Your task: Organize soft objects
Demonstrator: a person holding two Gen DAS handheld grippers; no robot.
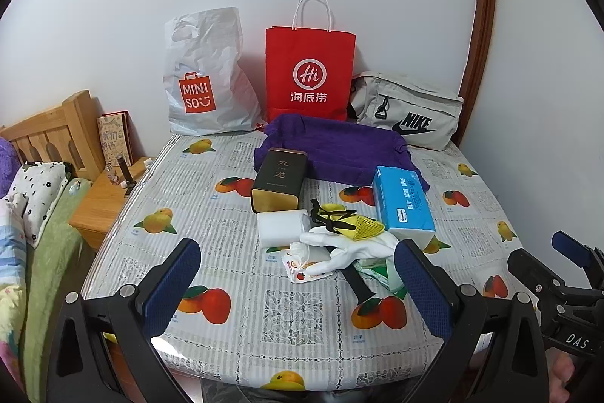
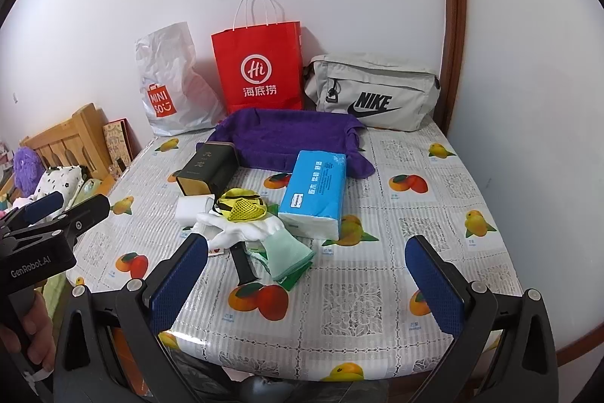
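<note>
Against the far wall: we've got a white MINISO bag (image 1: 205, 78), a red paper bag (image 1: 309, 74) and a grey Nike pouch (image 2: 372, 93) lined up left to right; can't tell what's in any of them.
Table: fruit-print cloth (image 2: 377, 252), everything sits on it.
Purple towel (image 1: 332, 148): folded, just near of the bags, a bit rumpled at its right end.
Dark tin (image 1: 279, 180): lying against the towel's left near edge, closed.
Tissue pack (image 2: 315, 191): blue, on the right, overlapping the towel's corner.
Soft pile, middle of the table: white roll (image 1: 283, 227), yellow mesh piece (image 2: 243, 210) on top of a white glove (image 1: 347, 248), pale green cloth (image 2: 288, 253) at the near right, a black handle (image 2: 243, 265) poking out toward us.
Left gripper (image 1: 298, 286): we're holding it wide open, nothing in it, hovering near of the pile.
Right gripper (image 2: 307, 278): same deal, spread wide, touching nothing.
</note>
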